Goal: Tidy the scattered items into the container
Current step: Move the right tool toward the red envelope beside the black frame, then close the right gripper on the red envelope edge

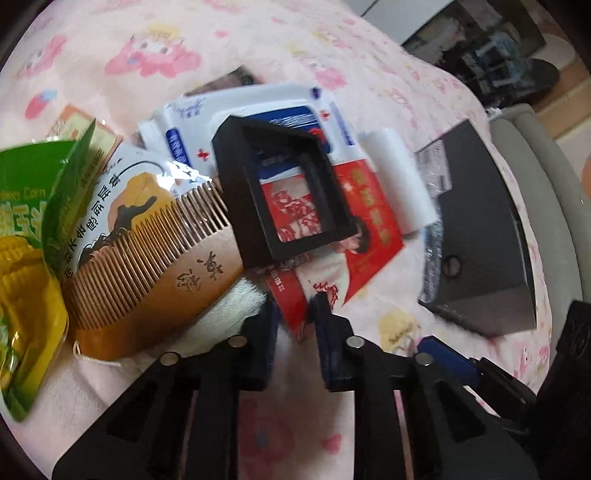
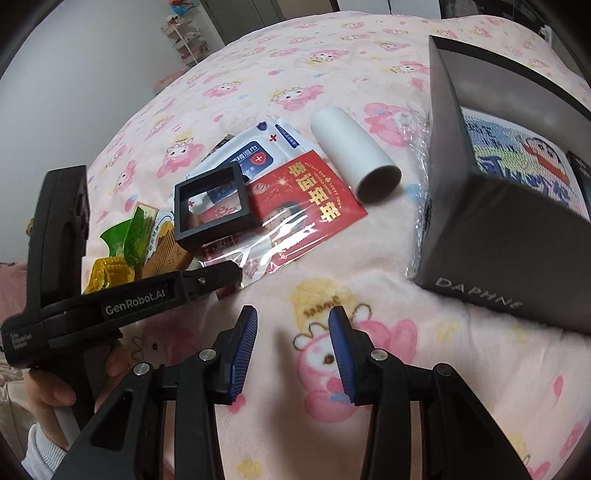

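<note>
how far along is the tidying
Early. Done: the box holds a cartoon-print item. In hand: the left gripper looks shut on the red packet's corner; the right gripper is open and empty. Left: comb, corn snack, wipes, frame and roll all lie outside the box.

Soft pink blanket (image 2: 258, 92) printed with cartoon figures, spread across the whole bed. Upper left of the right wrist view: plain pale wall (image 2: 92, 55), small white rack (image 2: 186, 38) with blurred items. Top centre: dark cabinet doors (image 2: 255, 13). Upper right of the left wrist view: blurred dark furniture (image 1: 491, 48); strip of wooden floor (image 1: 569, 96).
</note>
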Demonstrator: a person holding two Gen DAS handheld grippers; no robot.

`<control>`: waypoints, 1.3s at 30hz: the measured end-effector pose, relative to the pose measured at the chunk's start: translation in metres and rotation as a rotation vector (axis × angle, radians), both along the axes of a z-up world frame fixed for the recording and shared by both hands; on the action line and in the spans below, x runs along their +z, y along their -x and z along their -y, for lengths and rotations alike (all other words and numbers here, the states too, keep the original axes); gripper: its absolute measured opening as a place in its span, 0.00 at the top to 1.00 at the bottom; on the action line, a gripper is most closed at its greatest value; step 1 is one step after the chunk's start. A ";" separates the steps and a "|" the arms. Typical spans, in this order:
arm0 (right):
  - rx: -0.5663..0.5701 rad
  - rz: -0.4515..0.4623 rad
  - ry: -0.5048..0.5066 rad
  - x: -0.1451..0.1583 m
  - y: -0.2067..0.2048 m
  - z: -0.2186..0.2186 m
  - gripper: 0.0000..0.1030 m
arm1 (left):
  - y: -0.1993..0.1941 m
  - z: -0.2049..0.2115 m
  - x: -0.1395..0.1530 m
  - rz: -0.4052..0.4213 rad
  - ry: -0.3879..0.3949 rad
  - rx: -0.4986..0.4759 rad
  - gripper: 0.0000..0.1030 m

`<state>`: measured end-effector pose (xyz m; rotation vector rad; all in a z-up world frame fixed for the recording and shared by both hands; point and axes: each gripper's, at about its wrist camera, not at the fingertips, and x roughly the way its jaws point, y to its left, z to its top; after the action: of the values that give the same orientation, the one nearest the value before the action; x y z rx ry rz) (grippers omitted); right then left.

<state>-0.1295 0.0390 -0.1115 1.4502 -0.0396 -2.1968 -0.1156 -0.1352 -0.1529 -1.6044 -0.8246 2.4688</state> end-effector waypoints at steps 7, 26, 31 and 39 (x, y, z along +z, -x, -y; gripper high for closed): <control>-0.023 -0.007 0.017 0.010 -0.011 -0.018 0.65 | -0.041 -0.019 0.005 -0.006 -0.062 -0.047 0.87; 0.017 0.088 0.041 -0.017 -0.012 -0.012 0.65 | -0.039 0.000 0.011 -0.069 0.032 0.067 0.75; 0.017 0.127 0.081 -0.032 0.002 -0.003 0.64 | -0.030 0.003 0.008 -0.069 0.065 0.073 0.75; 0.012 0.104 0.183 -0.028 0.003 0.001 0.88 | -0.033 0.002 0.006 -0.065 0.049 0.060 0.74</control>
<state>-0.1329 0.0377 -0.1392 1.4550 -0.2605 -2.0482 -0.0831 -0.1374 -0.1471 -1.5278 -0.8207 2.5867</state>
